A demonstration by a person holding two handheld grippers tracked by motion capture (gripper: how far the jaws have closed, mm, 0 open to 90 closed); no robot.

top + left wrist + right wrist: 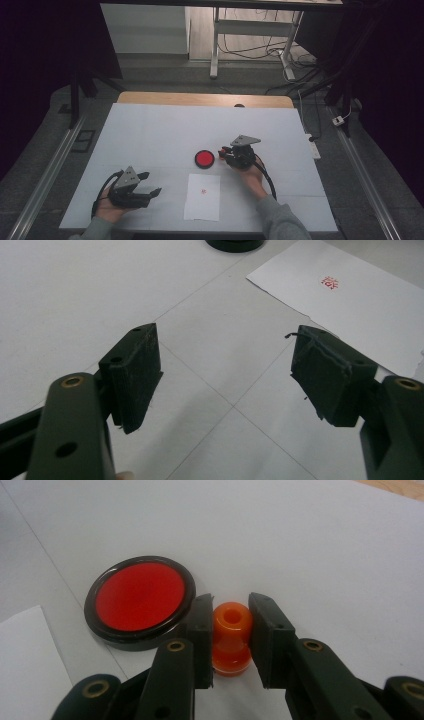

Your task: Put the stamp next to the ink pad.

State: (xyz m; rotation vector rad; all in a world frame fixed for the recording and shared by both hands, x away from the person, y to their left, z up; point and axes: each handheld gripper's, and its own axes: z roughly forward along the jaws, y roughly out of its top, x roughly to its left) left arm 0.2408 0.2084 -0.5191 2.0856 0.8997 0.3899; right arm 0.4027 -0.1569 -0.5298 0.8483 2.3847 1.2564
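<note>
My right gripper [223,151] rests low over the white table cover, shut on a small orange stamp [231,637] with a hole in its top end. Just left of it lies a round ink pad [204,159] with a red face [140,596] and a black rim. A white sheet of paper [202,197] lies nearer the front edge and bears a small red stamp mark [330,283]. At the front left my left gripper [153,183] sits on the table, open, with nothing between its jaws [225,355].
A white cover [150,130] spans the table, and a strip of bare wood [200,98] shows along the far edge. Beyond it stand the legs of another table [215,45] and loose floor cables [295,65]. Metal rails [50,170] run along both sides.
</note>
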